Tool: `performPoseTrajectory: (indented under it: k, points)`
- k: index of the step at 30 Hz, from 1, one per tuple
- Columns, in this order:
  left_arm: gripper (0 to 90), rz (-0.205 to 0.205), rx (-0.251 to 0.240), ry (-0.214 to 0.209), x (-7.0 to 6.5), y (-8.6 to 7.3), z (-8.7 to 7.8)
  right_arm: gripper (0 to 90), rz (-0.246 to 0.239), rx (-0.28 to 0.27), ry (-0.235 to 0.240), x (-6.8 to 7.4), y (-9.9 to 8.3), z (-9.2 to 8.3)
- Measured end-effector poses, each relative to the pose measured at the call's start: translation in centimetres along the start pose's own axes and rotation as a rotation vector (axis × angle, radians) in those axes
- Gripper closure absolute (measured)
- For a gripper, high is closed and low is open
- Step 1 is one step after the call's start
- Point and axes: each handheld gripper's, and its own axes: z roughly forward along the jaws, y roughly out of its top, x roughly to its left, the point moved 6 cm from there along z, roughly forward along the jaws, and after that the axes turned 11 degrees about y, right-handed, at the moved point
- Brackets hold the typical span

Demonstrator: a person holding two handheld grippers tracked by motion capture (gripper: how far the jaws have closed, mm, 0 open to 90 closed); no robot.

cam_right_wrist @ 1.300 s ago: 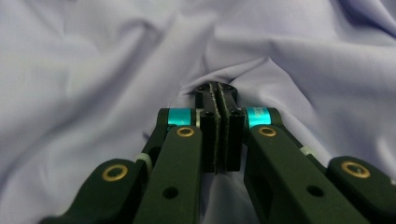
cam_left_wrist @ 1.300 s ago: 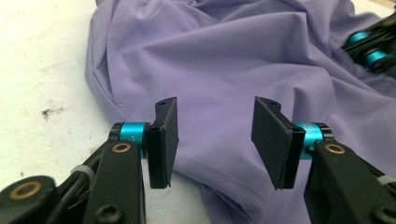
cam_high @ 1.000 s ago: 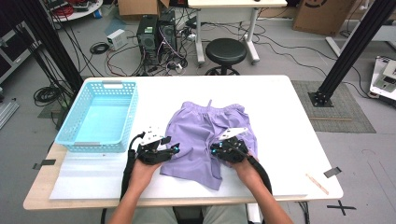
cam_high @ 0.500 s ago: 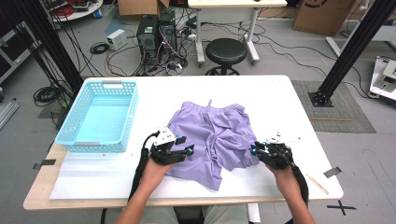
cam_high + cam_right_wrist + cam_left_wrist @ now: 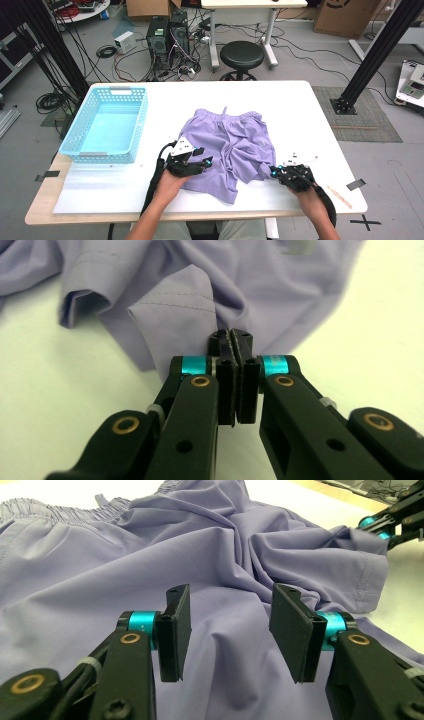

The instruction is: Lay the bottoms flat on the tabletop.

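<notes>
on the white bench (image 5: 310,115) the purple shorts (image 5: 235,145) lie rumpled beside a blue basket (image 5: 102,127); right tool (image 5: 234,342) is clenched on the leg hem, its jaws having just closed; left tool (image 5: 231,625) hangs released over the fabric; looks like the spreading-out step; next i'd guess pull the hem outward while the left pins or grabs its side

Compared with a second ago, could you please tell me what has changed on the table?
The right gripper has swung out to the right, its jaws closing on the hem of the purple shorts, pulling that leg outward. The left gripper stays open over the shorts; the blue basket is unmoved.
</notes>
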Motion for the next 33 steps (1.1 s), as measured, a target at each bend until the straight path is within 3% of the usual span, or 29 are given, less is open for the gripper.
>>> performPoseTrajectory:
  k: [5,8,14,19,21,23,27,33]
  points:
    - [51.2,-0.002,-0.001,-0.033,-0.8,0.1,0.4,89.7,0.035,-0.017,-0.062,-1.3,-0.5,-1.4]
    - [51.2,-0.002,-0.006,-0.07,-1.7,0.3,0.9,79.1,0.052,-0.046,-0.075,-1.4,-0.3,-1.8]
    - [51.1,0.009,0.01,-0.13,-3.5,1.0,2.3,61.9,0.106,-0.158,-0.053,-1.3,0.8,-3.0]
    - [51.3,0.029,0.028,-0.156,-5.0,1.5,3.7,54.9,0.058,-0.186,0.002,0.0,1.8,-2.7]
    - [51.3,0.031,0.029,-0.163,-5.5,1.8,4.3,55.0,0.047,-0.178,0.022,0.5,2.0,-2.1]
    - [51.3,0.032,0.033,-0.16,-5.9,1.9,4.9,57.8,0.063,-0.143,-0.001,0.6,1.9,-1.5]
    - [51.2,0.054,0.071,-0.142,-6.5,1.6,6.0,80.0,0.079,-0.103,0.001,0.5,1.7,-0.8]
    - [53.1,0.102,0.131,-0.095,-6.9,1.0,7.2,87.9,0.07,-0.095,-0.005,0.4,1.5,-1.2]
